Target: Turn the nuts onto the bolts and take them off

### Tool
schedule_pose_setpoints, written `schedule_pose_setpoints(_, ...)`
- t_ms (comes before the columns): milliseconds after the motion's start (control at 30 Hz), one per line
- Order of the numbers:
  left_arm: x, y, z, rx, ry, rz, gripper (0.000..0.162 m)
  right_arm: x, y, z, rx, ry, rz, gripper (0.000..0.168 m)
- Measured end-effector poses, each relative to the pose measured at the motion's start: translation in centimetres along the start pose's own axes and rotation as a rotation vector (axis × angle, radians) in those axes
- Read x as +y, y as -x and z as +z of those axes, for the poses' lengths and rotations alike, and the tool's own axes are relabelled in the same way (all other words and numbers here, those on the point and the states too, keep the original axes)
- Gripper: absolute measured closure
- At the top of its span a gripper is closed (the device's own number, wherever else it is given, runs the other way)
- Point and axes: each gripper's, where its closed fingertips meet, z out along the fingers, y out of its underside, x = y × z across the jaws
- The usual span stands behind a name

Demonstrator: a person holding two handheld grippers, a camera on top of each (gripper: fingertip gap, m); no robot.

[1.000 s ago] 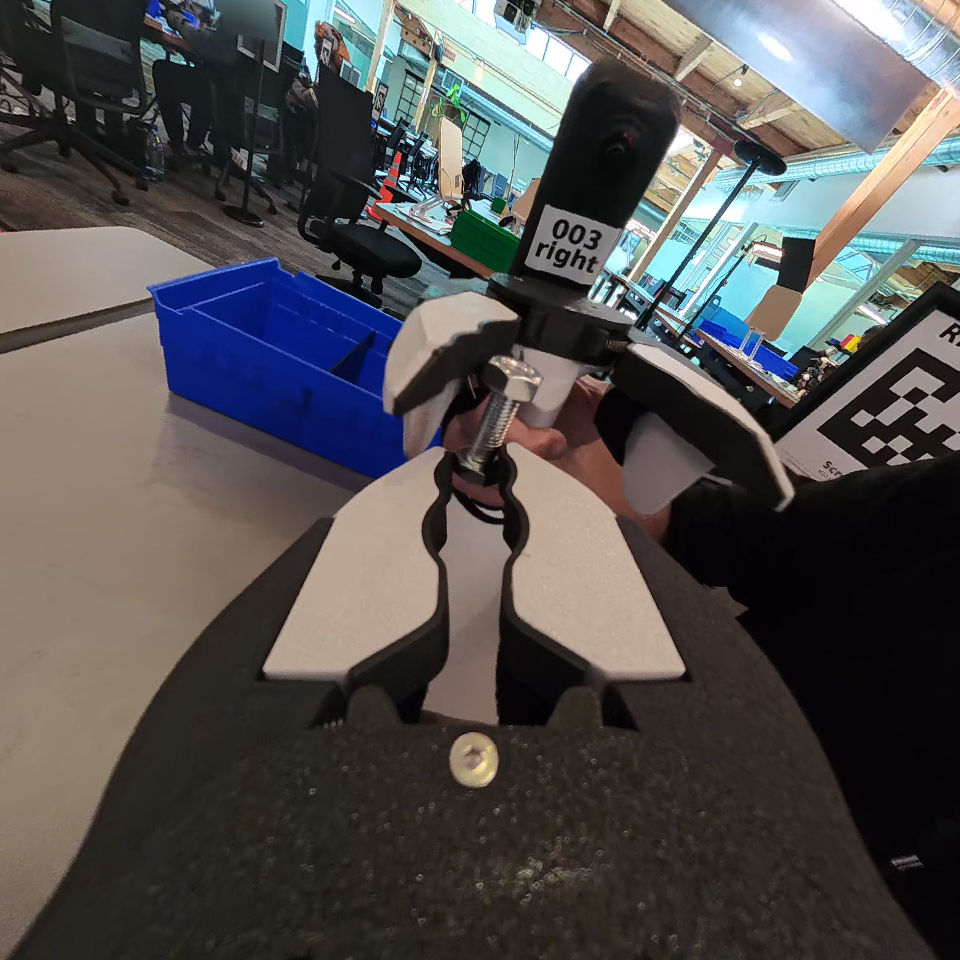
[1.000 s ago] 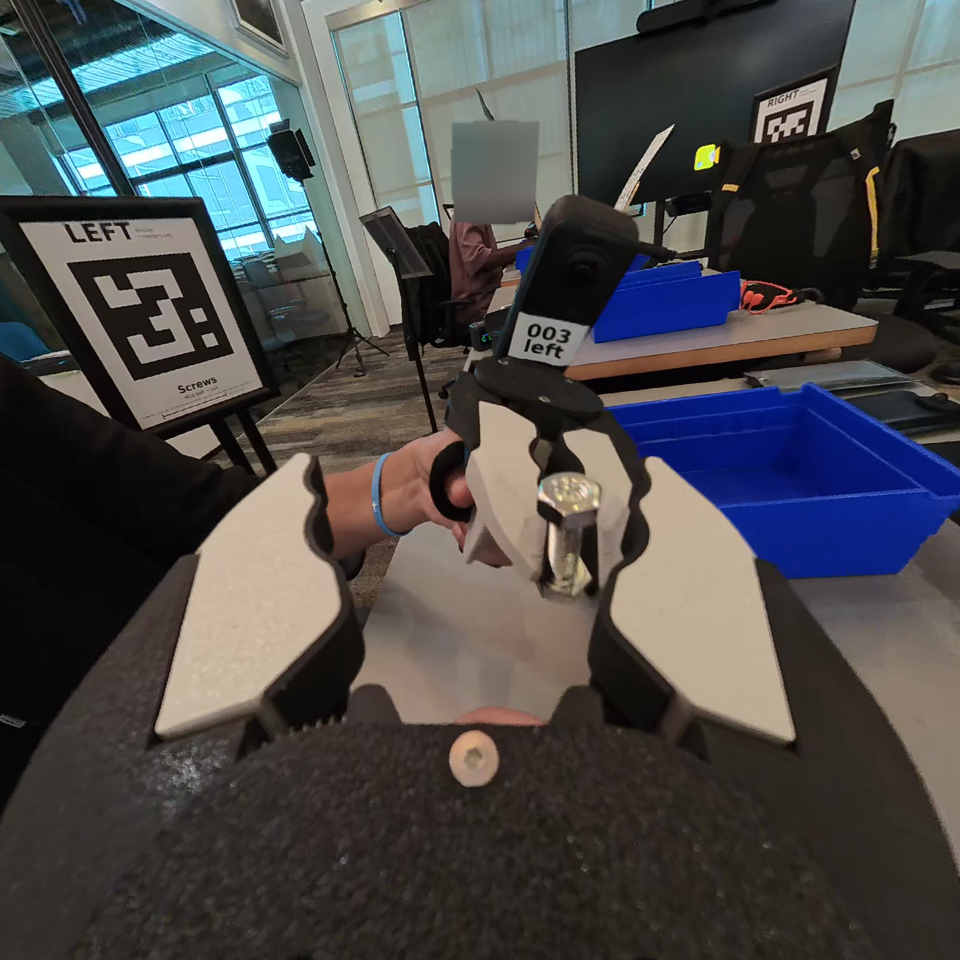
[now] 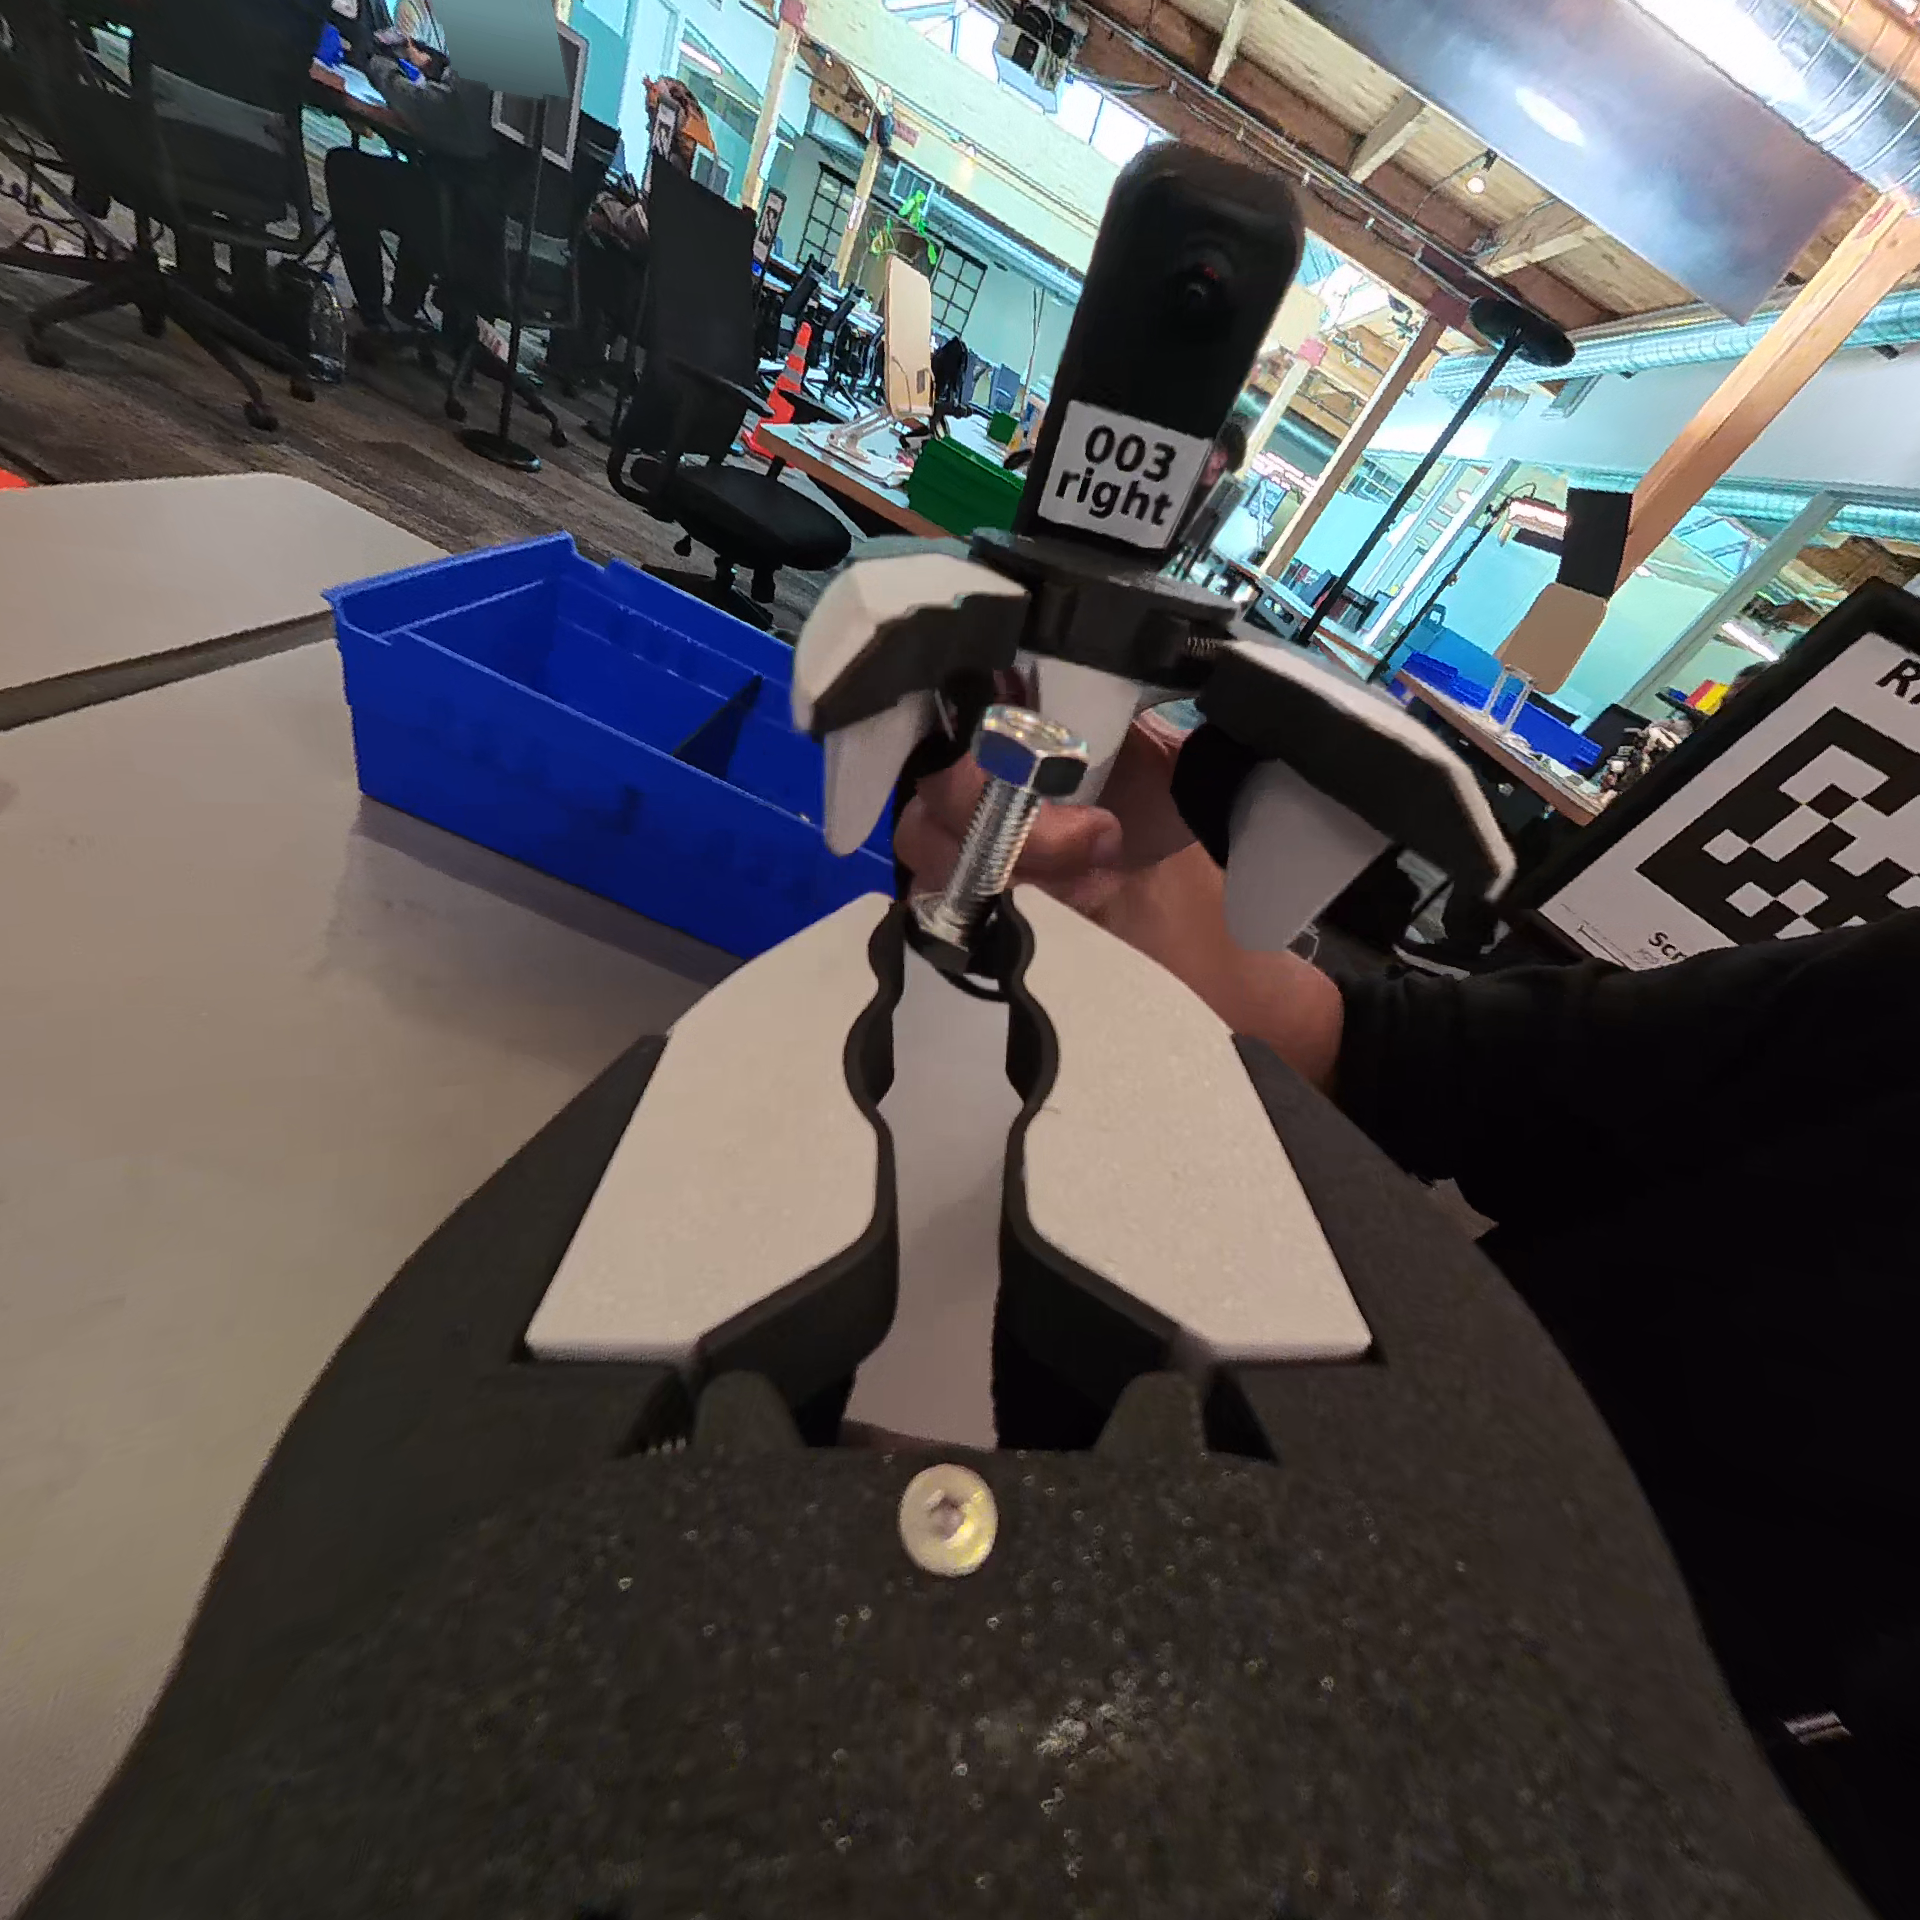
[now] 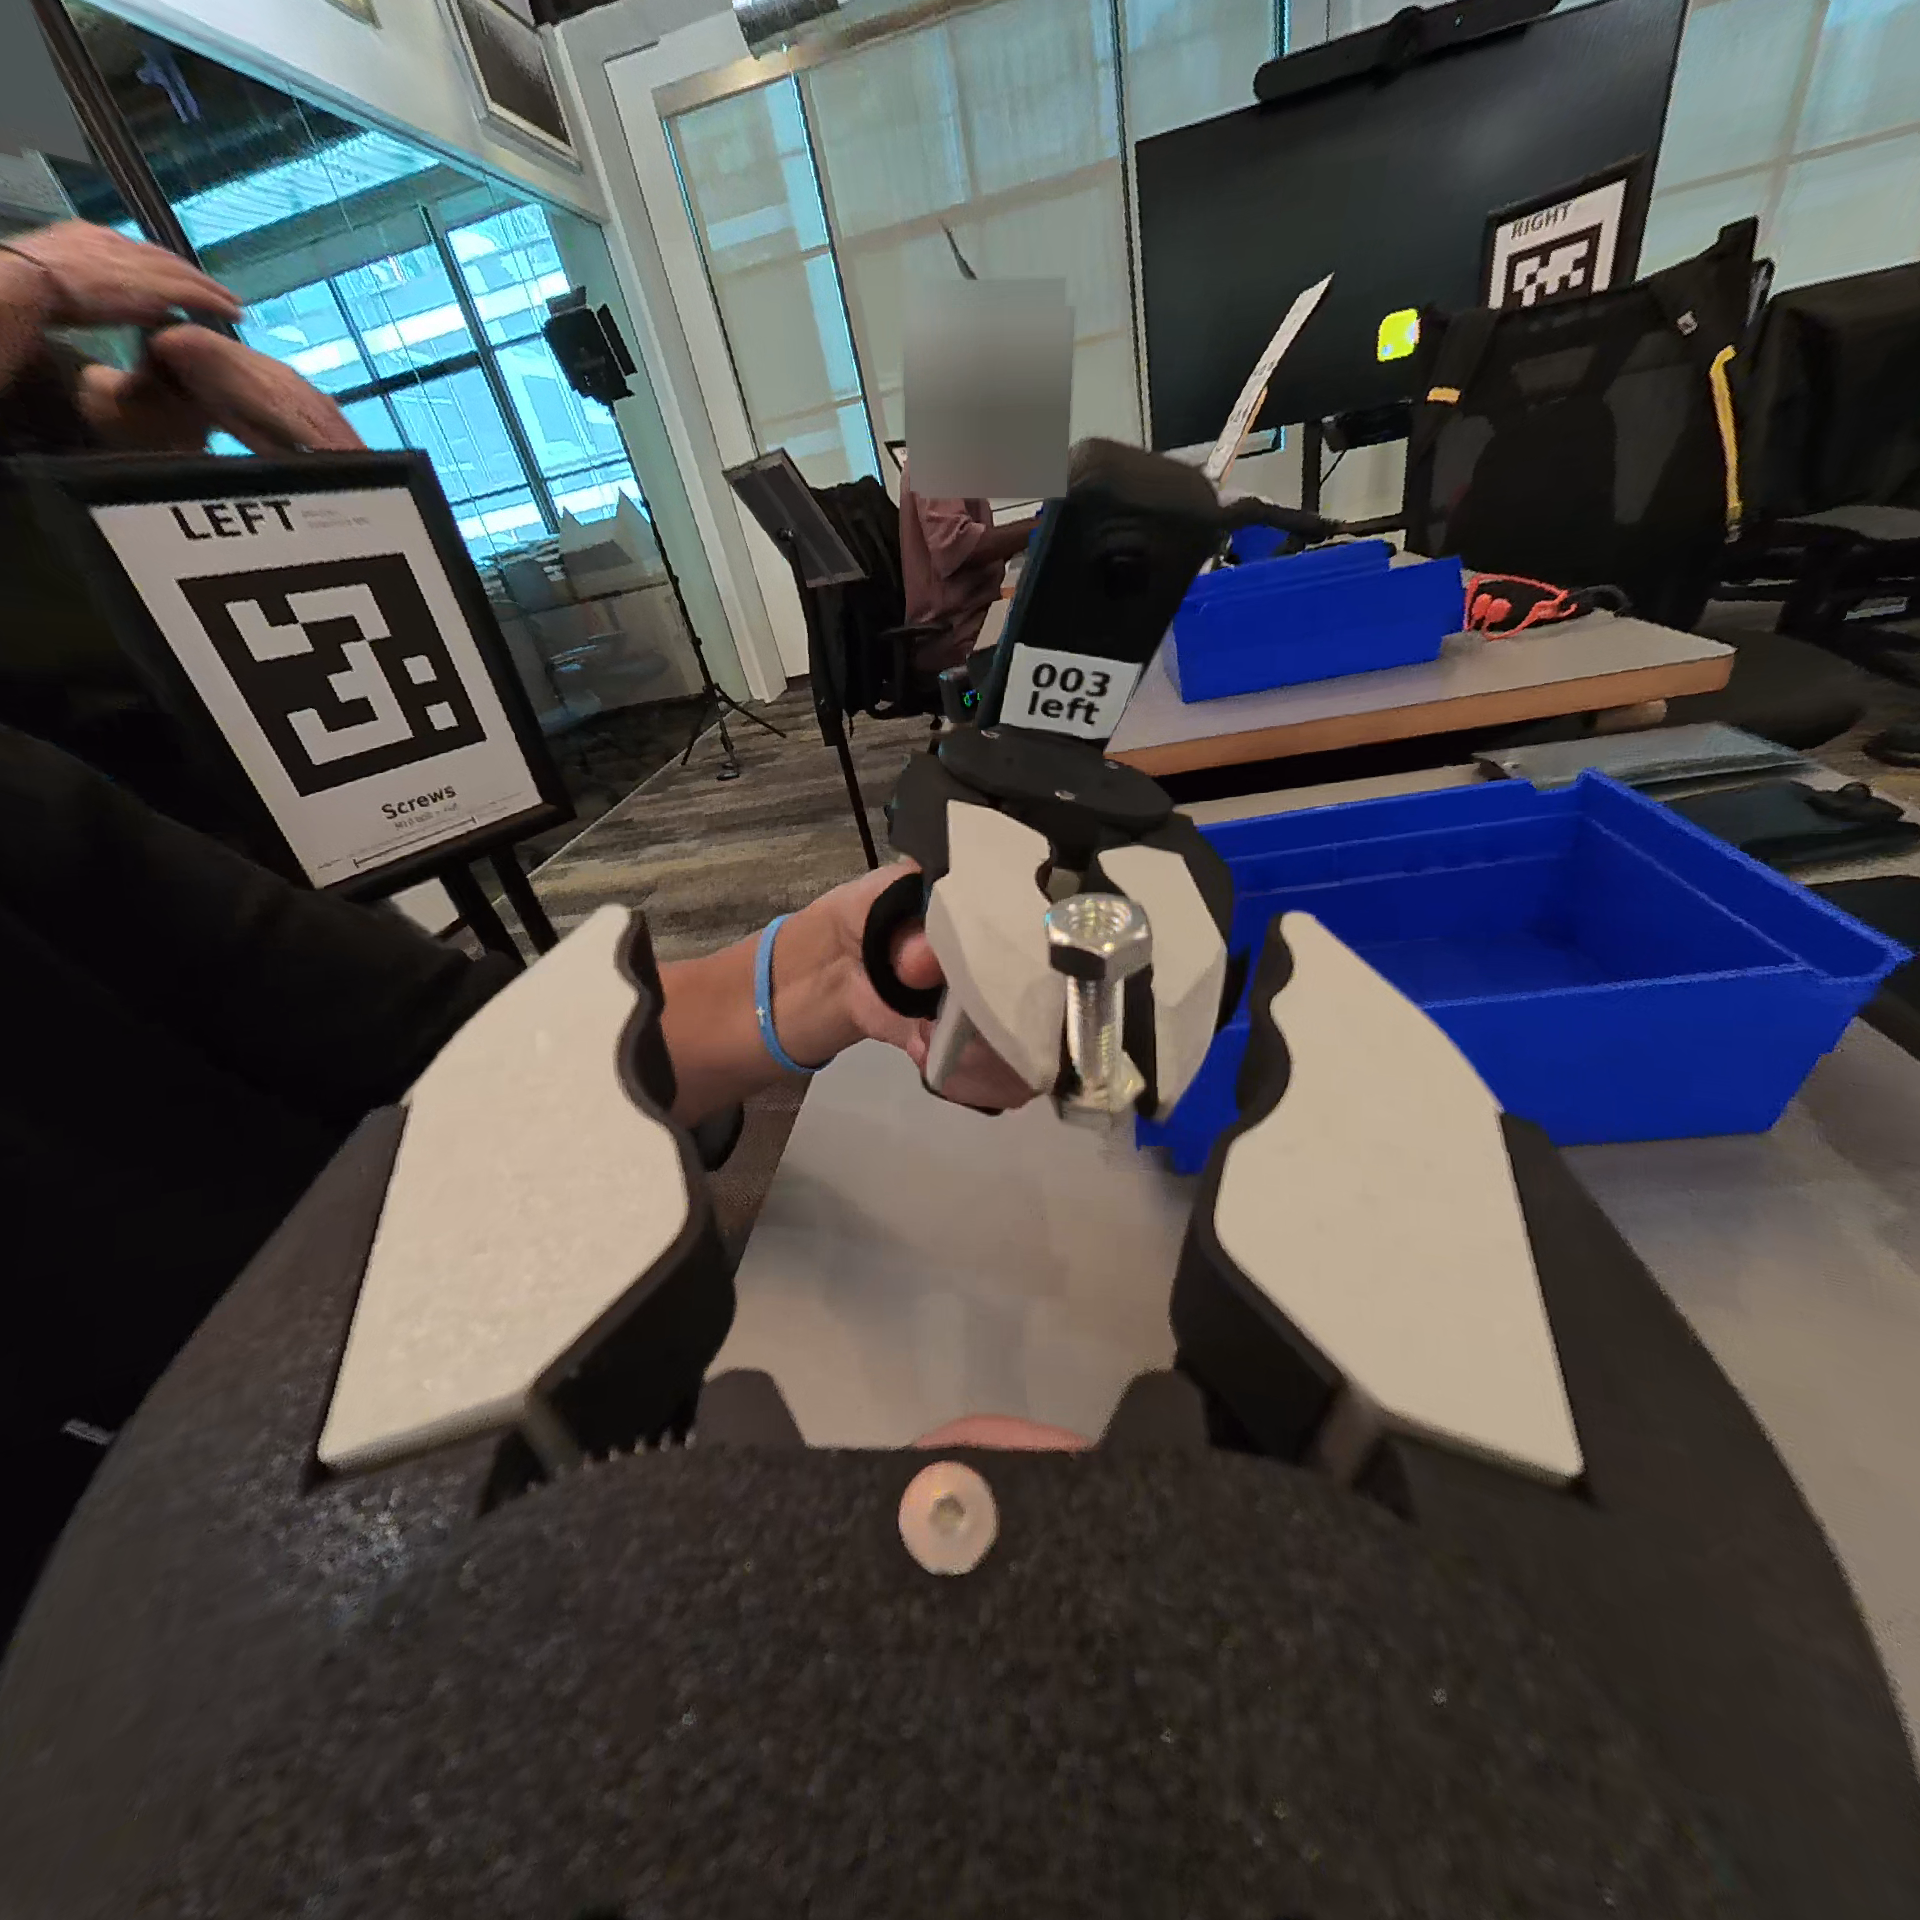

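While clamped, bolt point(image 3: 995, 831) above table point(image 3: 208, 1039)

Each gripper point(image 3: 951, 956) is built of black speckled foam with white finger pads point(image 3: 748, 1143) beside a silver screw point(image 3: 948, 1522); black sleeves point(image 3: 1621, 1122) and a blue wristband point(image 4: 771, 997) are worn.

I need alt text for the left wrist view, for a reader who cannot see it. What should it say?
The left gripper is shut on the lower end of a steel bolt that carries a hex nut at its top. The right gripper faces it, open around the nut without touching. A blue bin stands behind on the grey table.
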Motion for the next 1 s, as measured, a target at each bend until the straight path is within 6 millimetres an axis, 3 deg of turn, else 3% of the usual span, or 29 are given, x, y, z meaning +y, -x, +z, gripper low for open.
schedule_pose_setpoints(133,-0.4,0.5,-0.7,-0.014,-0.017,-0.004,0.146,-0.6,0.7,-0.7,-0.028,-0.004,0.001,0.062)
schedule_pose_setpoints(267,-0.2,0.8,-0.8,-0.017,-0.013,-0.011,0.146,0.0,1.4,0.1,-0.049,0.030,-0.011,0.059)
schedule_pose_setpoints(400,0.3,0.8,-0.3,-0.008,0.001,-0.021,0.146,0.5,1.1,1.2,-0.041,0.026,0.002,0.054)
schedule_pose_setpoints(633,0.5,0.0,0.5,0.015,0.014,-0.010,0.146,1.0,0.5,1.7,-0.037,0.020,0.015,0.060)
schedule_pose_setpoints(733,0.3,-0.2,0.2,0.012,0.011,0.000,0.146,0.2,-0.5,0.4,0.002,-0.006,0.015,0.070)
schedule_pose_setpoints(867,-0.1,-0.3,-0.2,0.015,0.000,0.012,0.146,-0.4,-1.9,-1.5,0.028,-0.031,0.086,0.104)
schedule_pose_setpoints(1000,0.1,-0.6,-0.1,0.026,0.013,0.022,0.146,-0.4,-1.7,-1.6,-0.027,-0.050,0.157,0.113)
